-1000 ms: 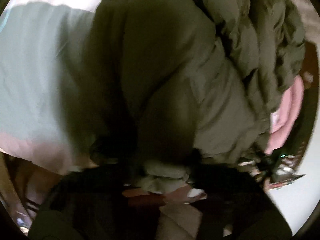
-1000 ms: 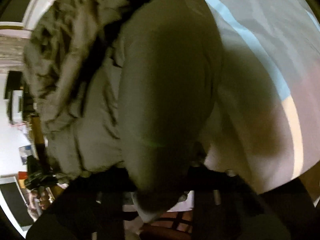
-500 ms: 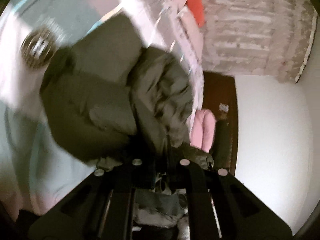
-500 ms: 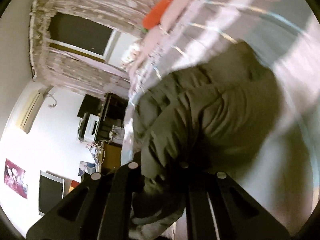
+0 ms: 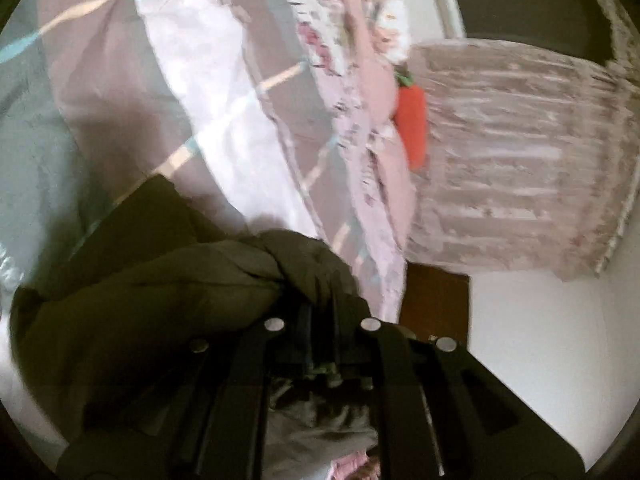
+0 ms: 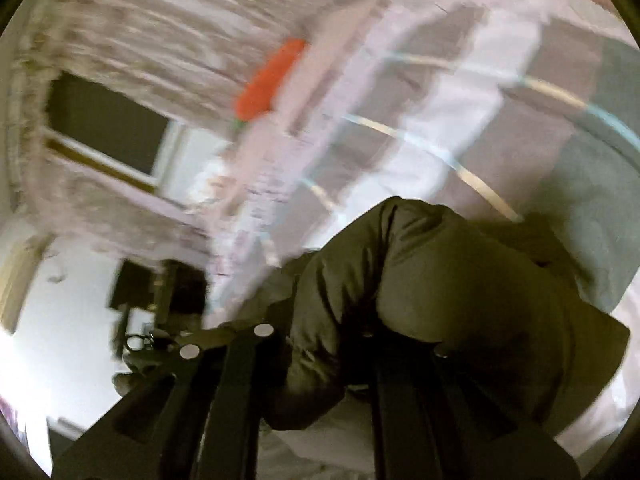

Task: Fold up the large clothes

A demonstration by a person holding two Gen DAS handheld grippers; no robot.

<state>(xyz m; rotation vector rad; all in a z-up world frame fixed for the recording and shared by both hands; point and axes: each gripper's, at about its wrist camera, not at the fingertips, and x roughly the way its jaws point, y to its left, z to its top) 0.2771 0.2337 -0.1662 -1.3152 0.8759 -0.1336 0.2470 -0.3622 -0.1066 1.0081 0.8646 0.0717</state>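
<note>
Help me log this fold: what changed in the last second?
Both grippers lifted and swung the olive padded jacket up off the bedspread; it filled both views, now curtain and wall show. Left gripper and right gripper stay clamped on it.

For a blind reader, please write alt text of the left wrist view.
The left tongs are shut on a bunched fold of a dark olive padded jacket above a bed with a patchwork cover. Beyond lie a carrot-shaped plush toy and a curtain.
</note>
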